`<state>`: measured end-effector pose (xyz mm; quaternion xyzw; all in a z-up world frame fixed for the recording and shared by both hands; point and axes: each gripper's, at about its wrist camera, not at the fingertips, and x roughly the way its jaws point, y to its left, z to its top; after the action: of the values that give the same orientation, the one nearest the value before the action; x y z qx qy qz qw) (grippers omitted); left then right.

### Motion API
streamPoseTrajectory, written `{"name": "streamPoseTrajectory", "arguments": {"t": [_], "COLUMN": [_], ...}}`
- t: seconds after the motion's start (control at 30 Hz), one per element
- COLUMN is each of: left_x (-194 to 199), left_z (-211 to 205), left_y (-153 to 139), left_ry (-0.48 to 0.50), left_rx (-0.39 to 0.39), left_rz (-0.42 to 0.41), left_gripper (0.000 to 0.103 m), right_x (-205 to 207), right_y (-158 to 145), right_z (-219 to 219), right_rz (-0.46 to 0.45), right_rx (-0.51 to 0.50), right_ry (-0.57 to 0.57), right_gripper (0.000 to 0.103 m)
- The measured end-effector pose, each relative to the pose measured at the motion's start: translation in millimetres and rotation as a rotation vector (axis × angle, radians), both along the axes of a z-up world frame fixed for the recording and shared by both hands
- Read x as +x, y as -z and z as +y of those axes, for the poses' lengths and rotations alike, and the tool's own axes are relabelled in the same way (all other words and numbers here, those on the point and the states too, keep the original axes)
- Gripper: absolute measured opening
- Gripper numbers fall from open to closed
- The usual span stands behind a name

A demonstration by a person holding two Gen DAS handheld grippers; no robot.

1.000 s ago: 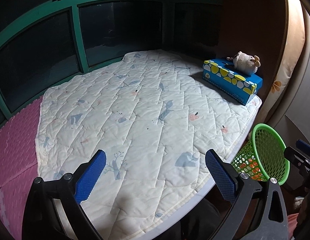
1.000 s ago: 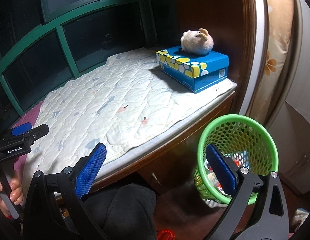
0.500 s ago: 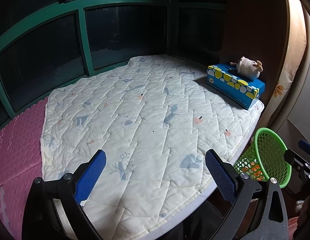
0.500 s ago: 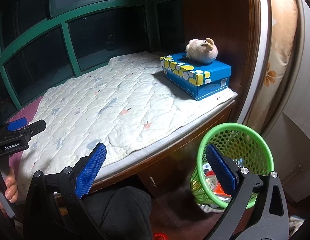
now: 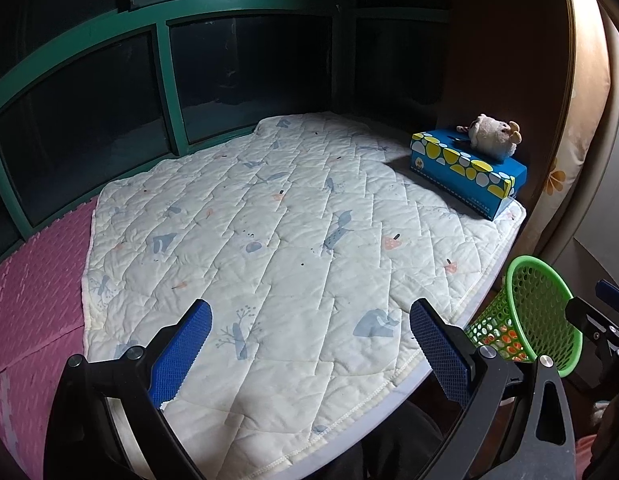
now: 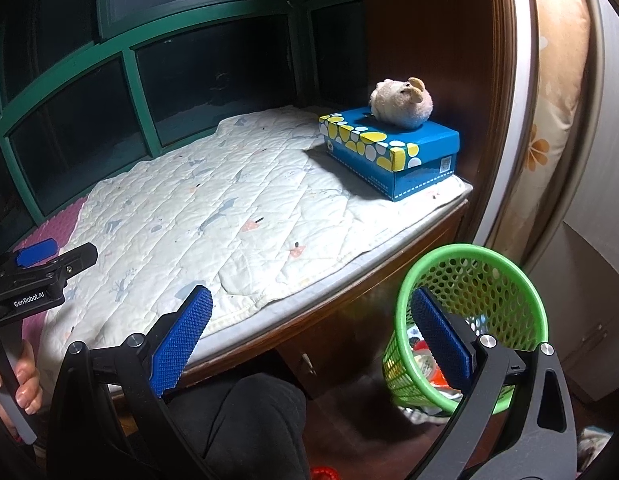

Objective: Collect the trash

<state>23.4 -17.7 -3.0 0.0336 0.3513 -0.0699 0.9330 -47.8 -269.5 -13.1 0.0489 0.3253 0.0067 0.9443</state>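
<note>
We see our left tool released over the quilt. Our right tool gapes empty too. At lower right, the green basket holds trash, blurred behind mesh. Dark windows back the bench.

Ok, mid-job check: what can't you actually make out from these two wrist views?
- Contents of the green perforated plastic basket: right wrist view, half hidden by the right gripper finger; left wrist view, glimpsed only through the holes.
- Floor under the seat: dark, blocked by black clothing.
- Red object: cut off by the bottom edge.
- Outside the green-framed window: black.
- Left gripper: open, holding nothing.
</note>
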Motion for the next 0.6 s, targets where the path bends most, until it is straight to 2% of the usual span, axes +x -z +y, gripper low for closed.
{"name": "streamPoseTrajectory", "arguments": {"t": [0.6], "left_x": [-3.3], "left_z": [2.9], "left_y": [-1.3], "left_ry": [-0.020], "left_rx": [-0.018], "left_rz": [-0.002], "left_gripper": [0.096], "right_x": [-2.5], "right_y": [-4.5], "right_z": [4.0], "right_rz": [-0.011], "right_rx": [-0.008], "right_ry": [-0.005], "right_gripper": [0.099]}}
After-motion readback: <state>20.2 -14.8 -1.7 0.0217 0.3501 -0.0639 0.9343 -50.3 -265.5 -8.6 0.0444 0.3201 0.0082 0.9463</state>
